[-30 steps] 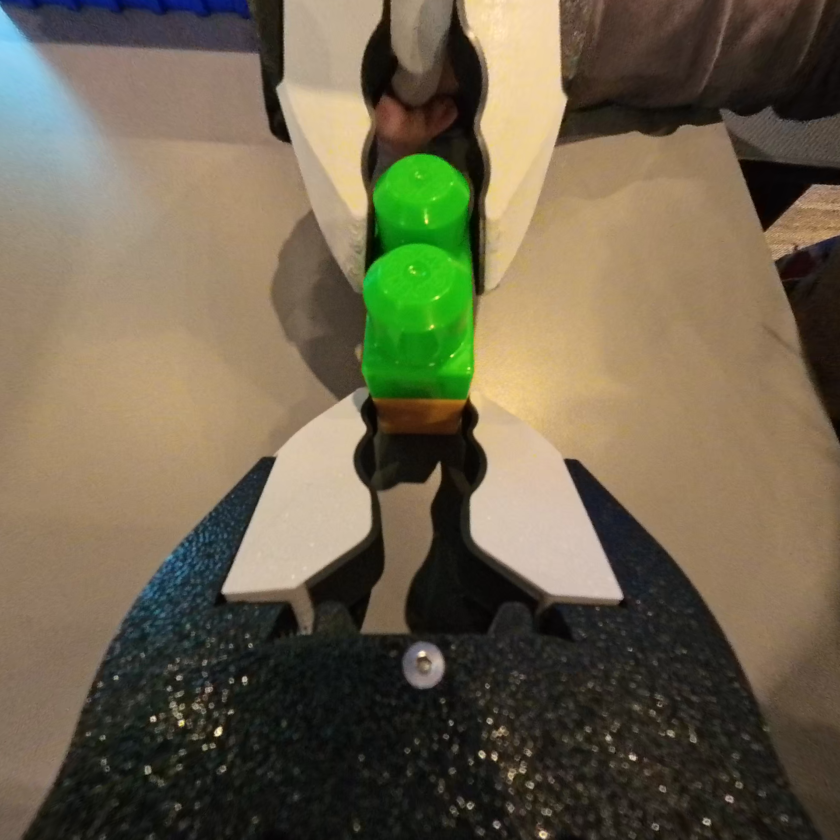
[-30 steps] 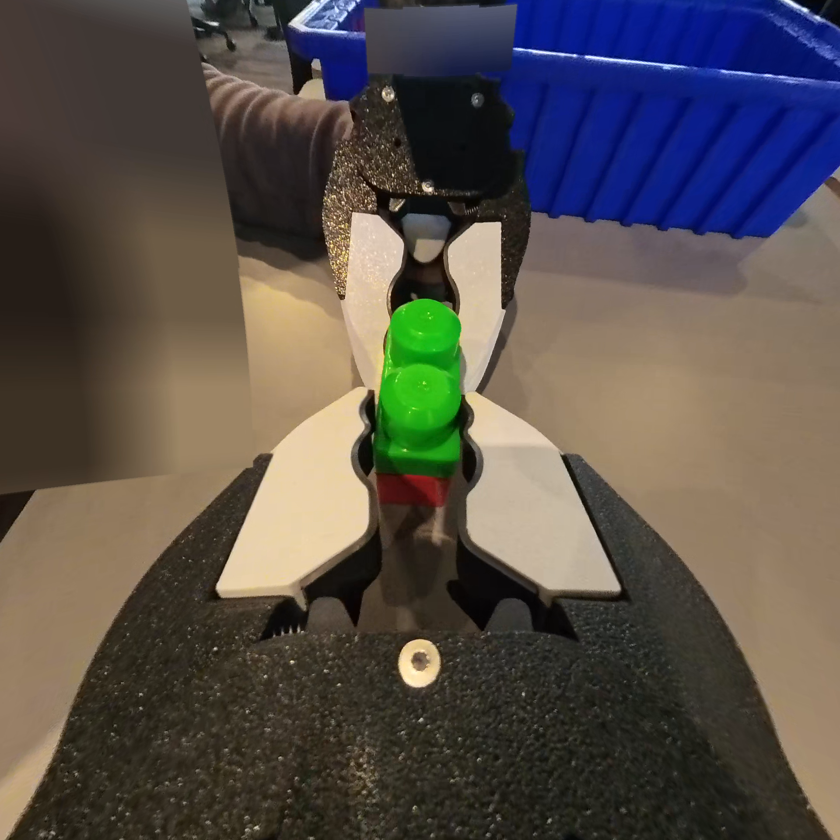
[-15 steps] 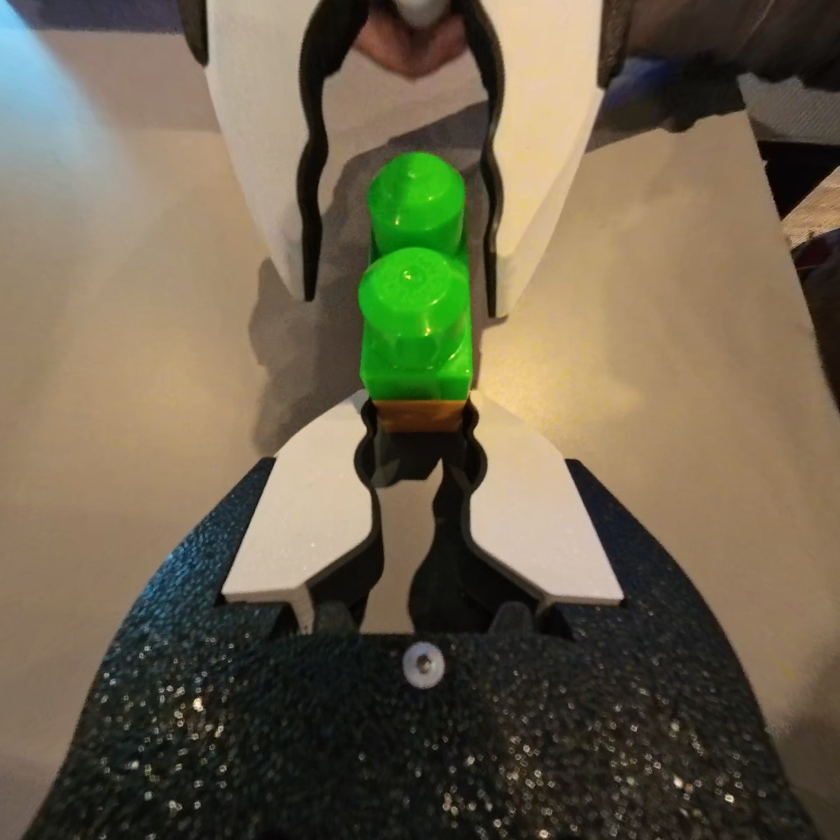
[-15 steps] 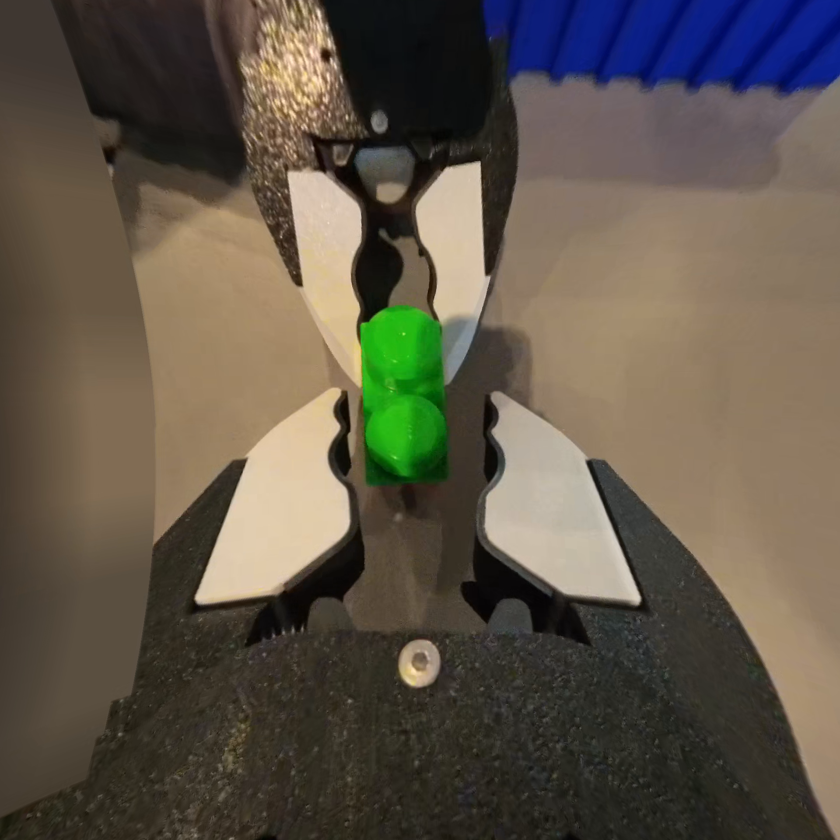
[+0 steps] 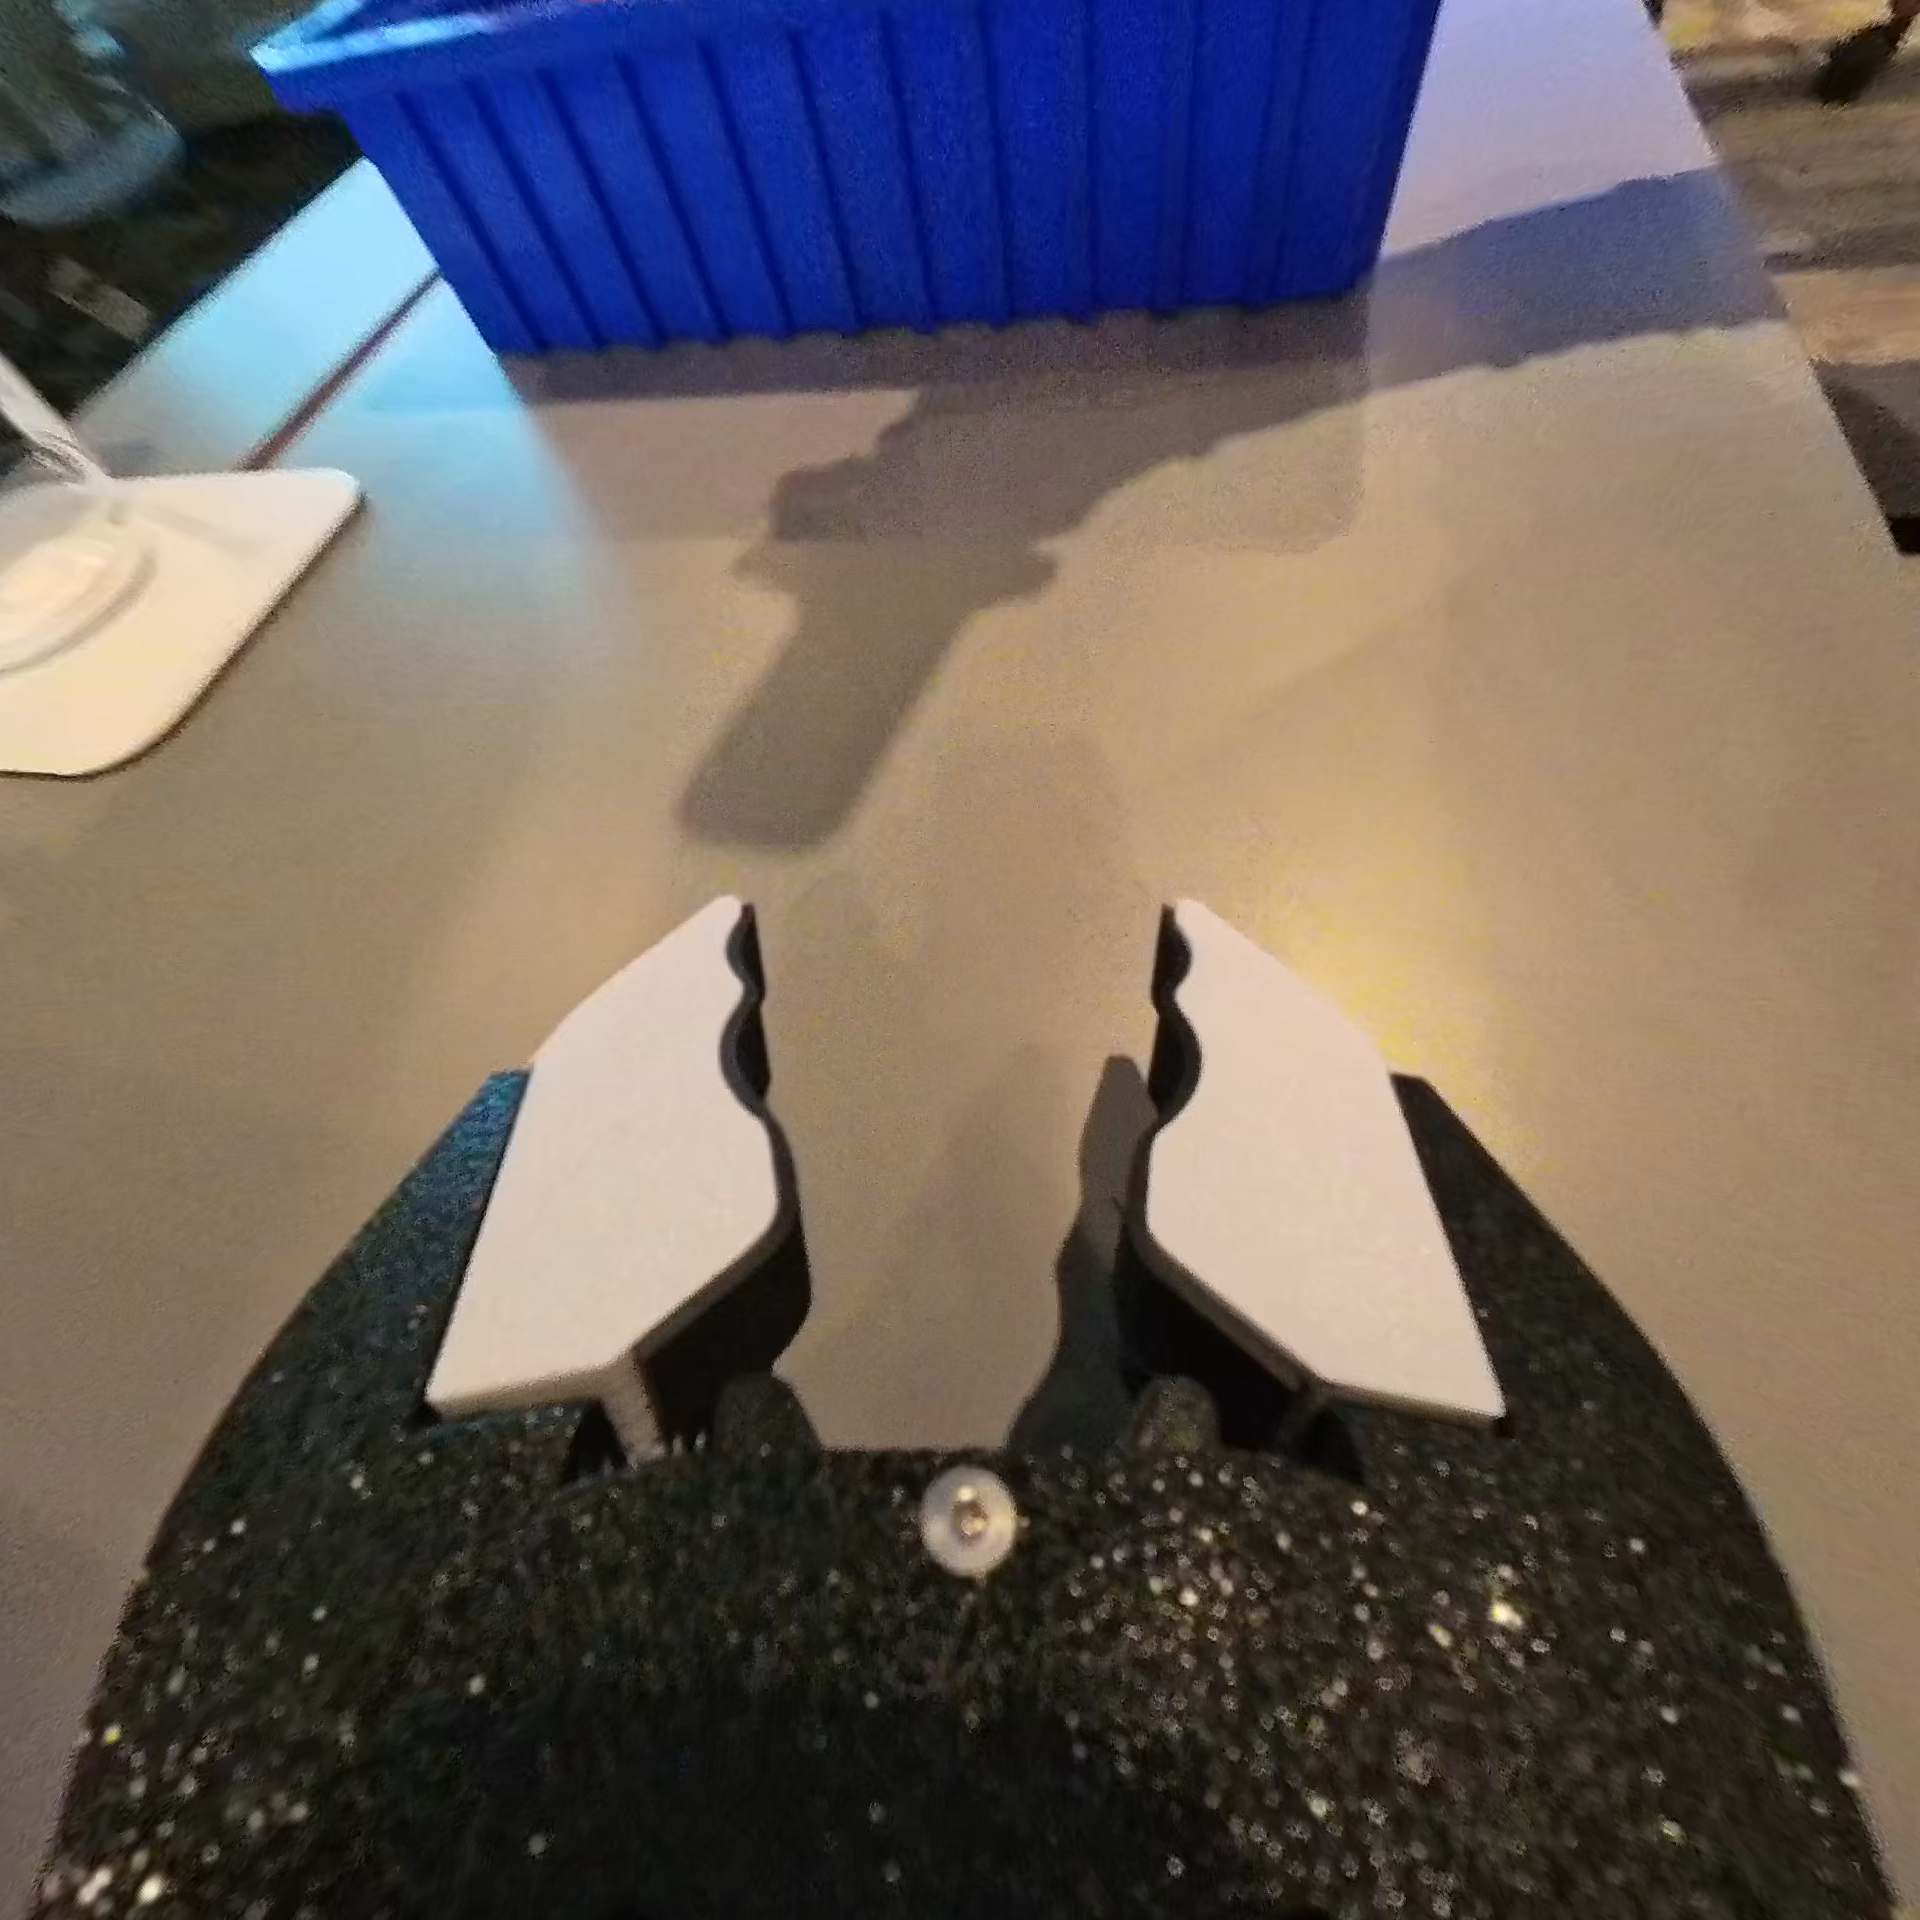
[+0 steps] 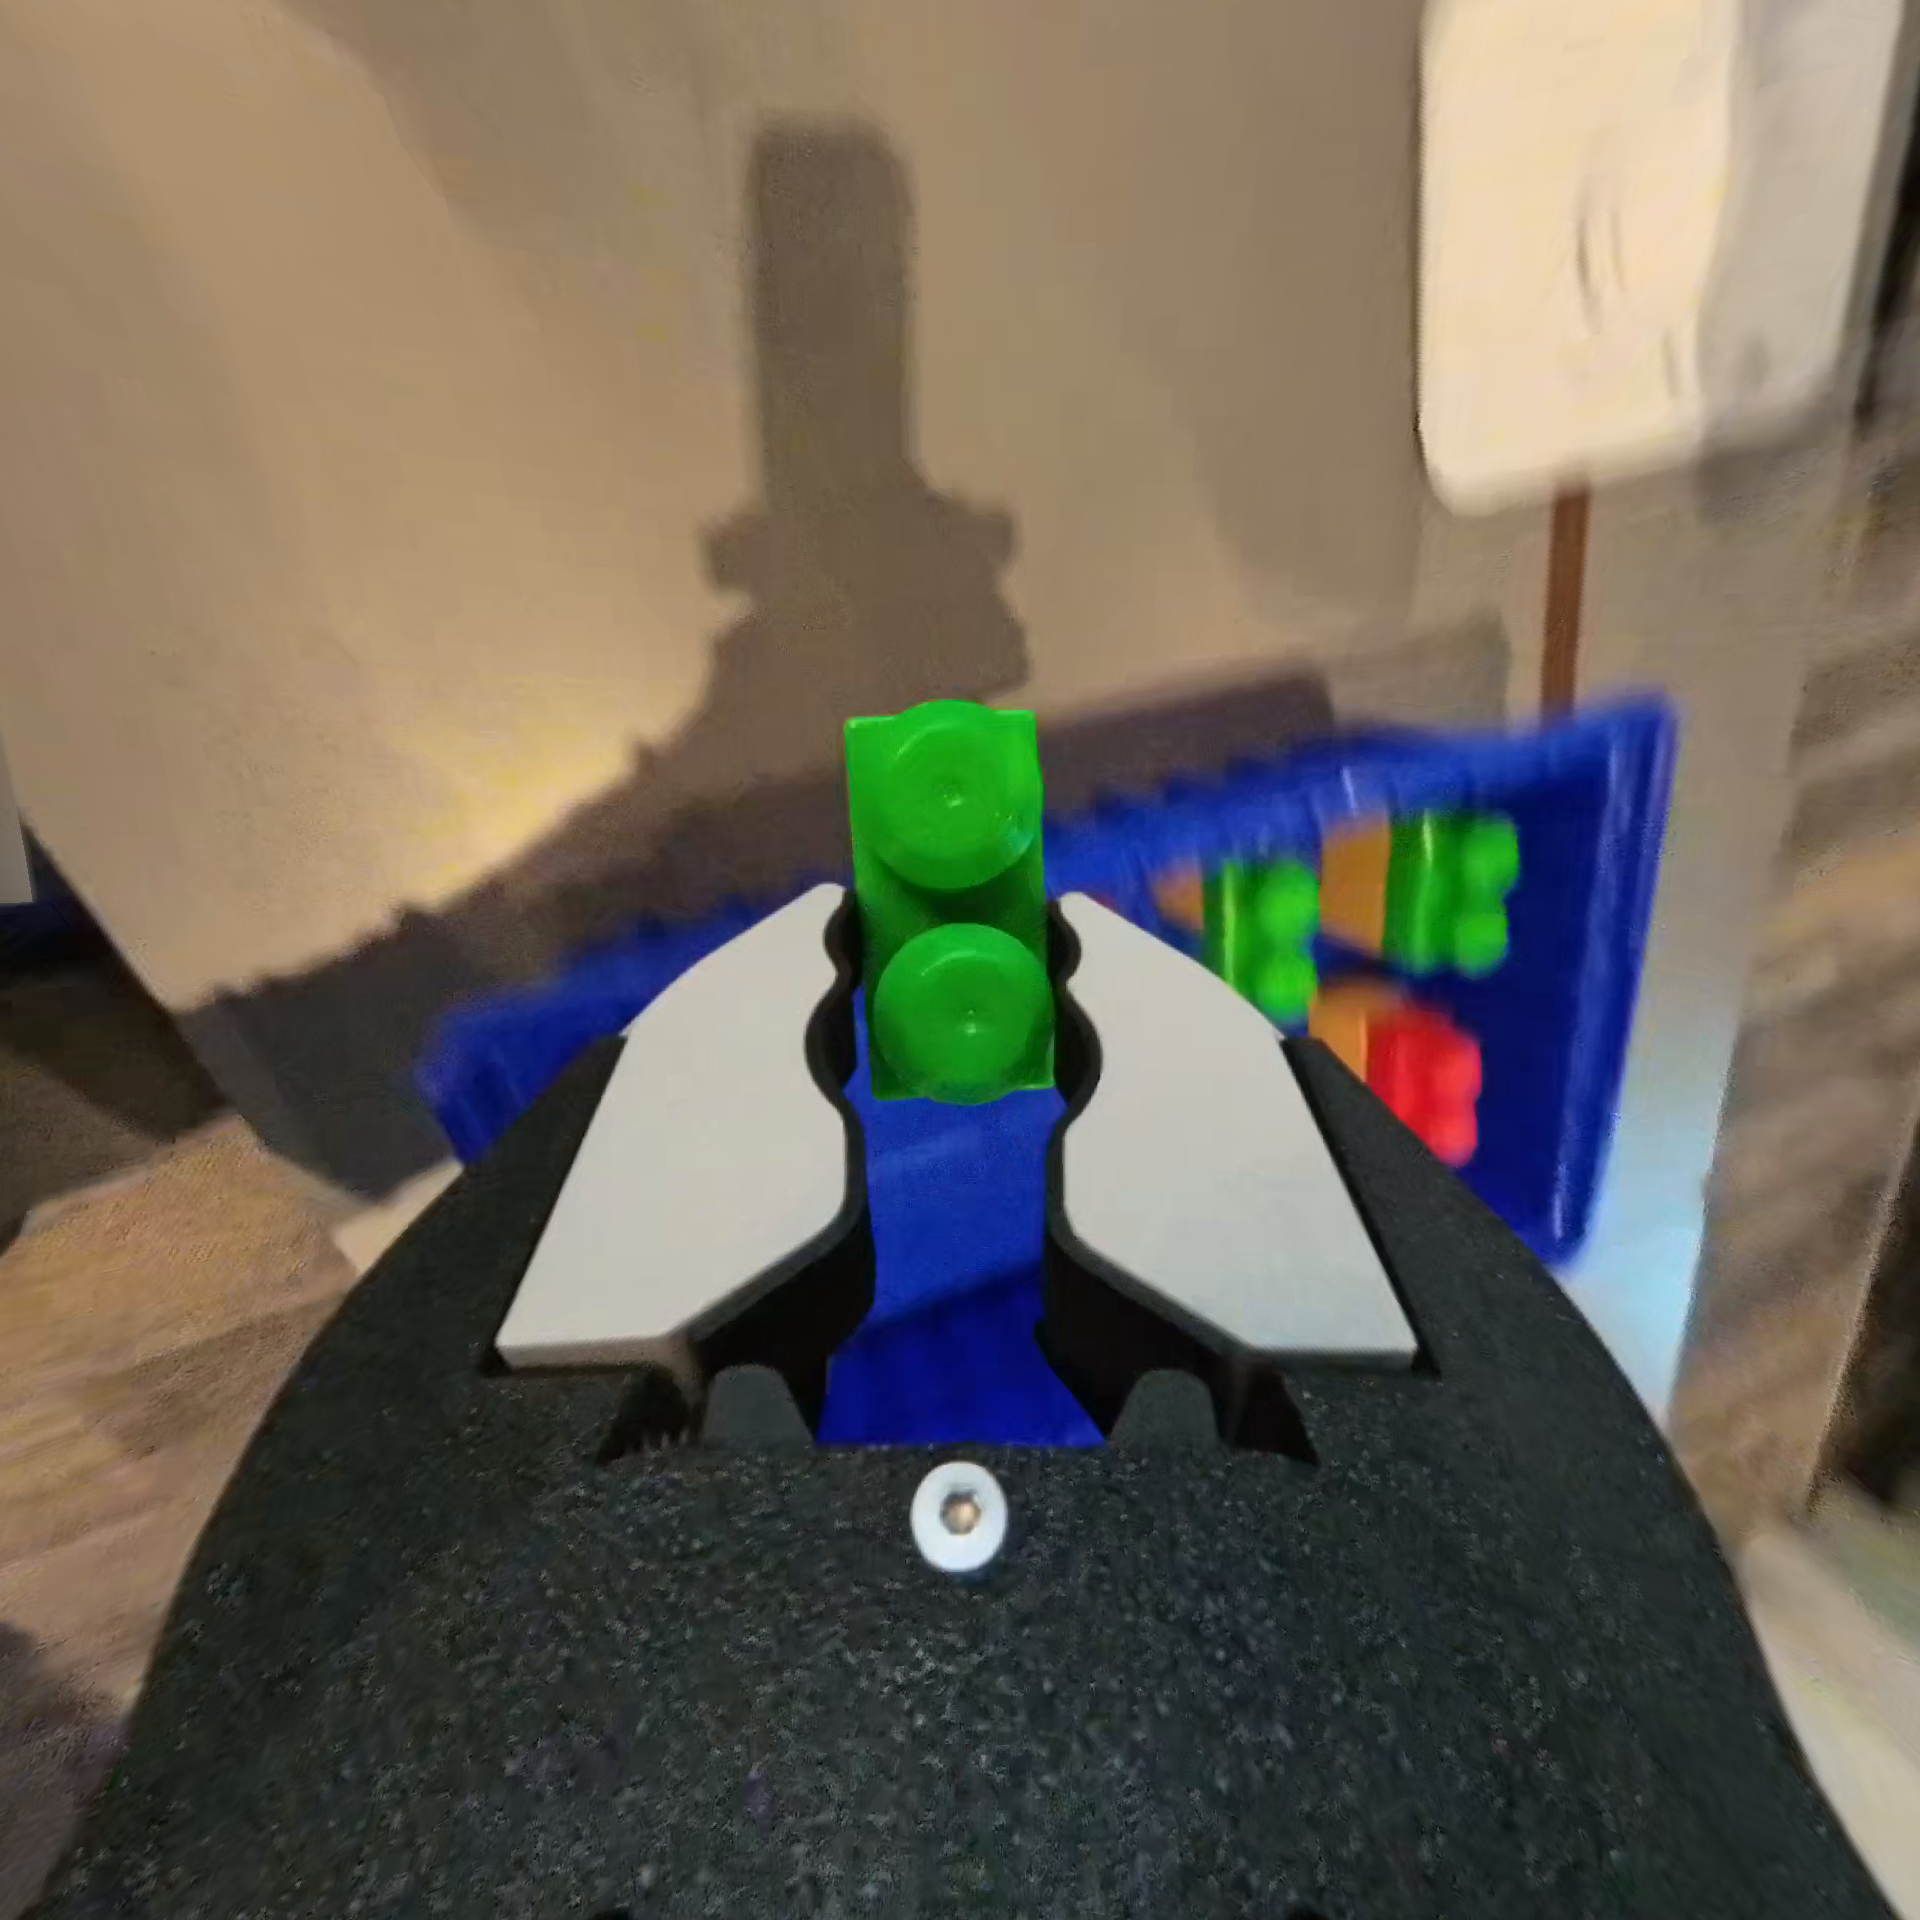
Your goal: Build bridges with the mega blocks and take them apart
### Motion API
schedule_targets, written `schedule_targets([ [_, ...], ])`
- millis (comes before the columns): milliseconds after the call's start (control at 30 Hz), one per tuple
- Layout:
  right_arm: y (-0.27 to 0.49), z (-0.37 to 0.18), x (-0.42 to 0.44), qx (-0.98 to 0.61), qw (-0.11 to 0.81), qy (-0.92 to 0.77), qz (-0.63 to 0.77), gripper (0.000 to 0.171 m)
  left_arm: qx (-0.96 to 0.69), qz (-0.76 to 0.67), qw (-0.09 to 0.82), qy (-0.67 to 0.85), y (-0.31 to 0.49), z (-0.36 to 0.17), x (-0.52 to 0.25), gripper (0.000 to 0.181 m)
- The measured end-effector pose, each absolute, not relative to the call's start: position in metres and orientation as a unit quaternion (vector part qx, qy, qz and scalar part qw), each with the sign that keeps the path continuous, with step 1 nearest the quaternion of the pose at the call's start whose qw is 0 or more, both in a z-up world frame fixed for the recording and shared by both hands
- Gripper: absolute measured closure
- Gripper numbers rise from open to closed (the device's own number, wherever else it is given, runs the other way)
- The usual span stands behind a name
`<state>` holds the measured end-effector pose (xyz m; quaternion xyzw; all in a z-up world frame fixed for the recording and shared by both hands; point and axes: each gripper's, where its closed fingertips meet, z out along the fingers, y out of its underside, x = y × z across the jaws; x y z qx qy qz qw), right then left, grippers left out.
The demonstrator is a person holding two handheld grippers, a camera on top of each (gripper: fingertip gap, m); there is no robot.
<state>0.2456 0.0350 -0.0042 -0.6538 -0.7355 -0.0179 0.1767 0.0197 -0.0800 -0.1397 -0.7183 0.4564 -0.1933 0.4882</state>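
You are gripping the green two-stud block [image 6: 948,914] between the fingers of your right gripper [image 6: 951,925], closed on its sides near the tips, its far stud sticking out past them. Beyond and below the fingers the blue bin [image 6: 1621,935] is showing blurred green, orange and red blocks [image 6: 1423,1070] inside; no writing is readable. Your left gripper [image 5: 958,914] is hanging wide open and empty over the bare desk [image 5: 1351,727], the blue bin [image 5: 935,166] standing well ahead of its fingers.
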Motion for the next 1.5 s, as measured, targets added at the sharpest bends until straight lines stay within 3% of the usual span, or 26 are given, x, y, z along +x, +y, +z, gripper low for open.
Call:
schedule_targets([
  [33, 0.056, -0.003, 0.281, -0.676, 0.163, -0.718, -0.042, 0.137, -0.713, -0.193, 0.501, 0.450, -0.078, -0.136, 0.020, 0.111],
  [267, 0.119, -0.070, 0.391, -0.689, 0.098, -0.718, -0.010, 0.137, -0.696, -0.208, 0.575, 0.377, -0.059, -0.117, 0.012, 0.120],
  [533, 0.140, -0.111, 0.382, -0.652, 0.112, -0.747, 0.068, 0.137, -0.700, -0.169, 0.601, 0.347, -0.044, -0.116, 0.003, 0.126],
  [867, 0.133, -0.134, 0.401, -0.672, 0.047, -0.736, 0.067, 0.137, -0.705, -0.176, 0.599, 0.338, -0.040, -0.116, 0.003, 0.130],
  [967, 0.136, -0.126, 0.403, -0.688, 0.062, -0.721, 0.056, 0.124, -0.702, -0.183, 0.598, 0.341, -0.042, -0.115, 0.003, 0.130],
  [1133, 0.140, -0.097, 0.400, -0.720, 0.130, -0.681, 0.044, 0.110, -0.696, -0.185, 0.602, 0.344, -0.045, -0.114, 0.004, 0.131],
  [1233, 0.130, -0.060, 0.373, -0.742, 0.223, -0.628, 0.071, 0.103, -0.695, -0.170, 0.619, 0.325, -0.044, -0.110, 0.000, 0.131],
  [1367, 0.051, 0.012, 0.272, -0.683, 0.389, -0.590, 0.186, 0.097, -0.690, -0.147, 0.646, 0.290, -0.040, -0.103, -0.009, 0.128],
  [1500, -0.041, 0.027, 0.172, -0.588, 0.494, -0.591, 0.245, 0.090, -0.679, -0.128, 0.665, 0.282, -0.041, -0.098, -0.012, 0.125],
])
